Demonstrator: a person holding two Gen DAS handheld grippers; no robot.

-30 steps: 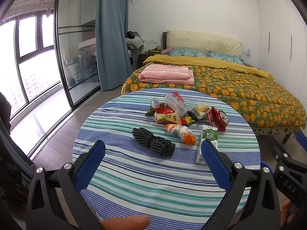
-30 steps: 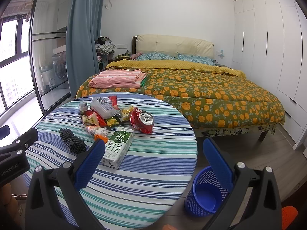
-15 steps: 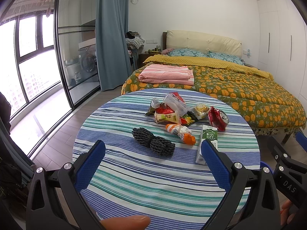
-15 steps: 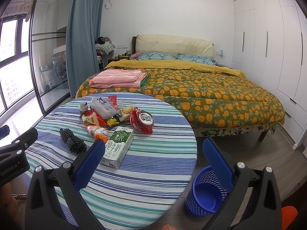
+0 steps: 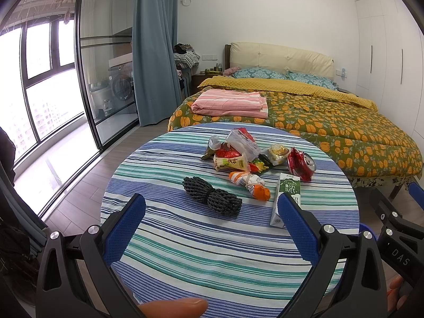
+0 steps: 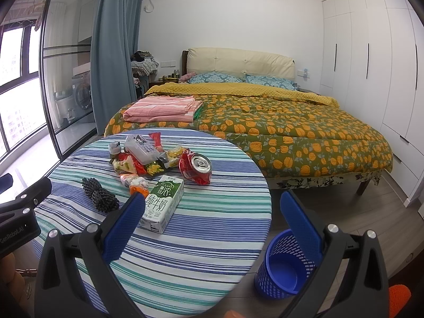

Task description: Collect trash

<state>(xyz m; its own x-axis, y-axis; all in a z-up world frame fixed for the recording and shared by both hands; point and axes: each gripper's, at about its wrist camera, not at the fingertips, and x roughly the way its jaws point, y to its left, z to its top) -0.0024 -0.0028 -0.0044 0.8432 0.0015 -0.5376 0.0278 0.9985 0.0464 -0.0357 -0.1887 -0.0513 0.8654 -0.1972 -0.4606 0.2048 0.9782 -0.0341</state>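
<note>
On a round table with a striped cloth (image 5: 212,251) (image 6: 201,238) lies a heap of snack wrappers (image 5: 238,153) (image 6: 140,156), a crushed red can (image 5: 300,163) (image 6: 197,168), a green and white milk carton (image 5: 287,193) (image 6: 163,202), an orange and white wrapper (image 5: 250,182) (image 6: 135,182) and a dark rope bundle (image 5: 212,198) (image 6: 99,194). My left gripper (image 5: 212,206) hangs open over the table's near side, short of the rope. My right gripper (image 6: 212,204) is open above the table's right edge, near the carton. A blue mesh bin (image 6: 285,265) stands on the floor to the right.
A bed with an orange-flowered quilt (image 6: 278,132) and folded pink bedding (image 5: 230,103) fills the space behind the table. White wardrobes (image 6: 371,66) line the right wall. Glass doors and a blue curtain (image 5: 151,53) are on the left. Wood floor (image 6: 344,212) surrounds the bin.
</note>
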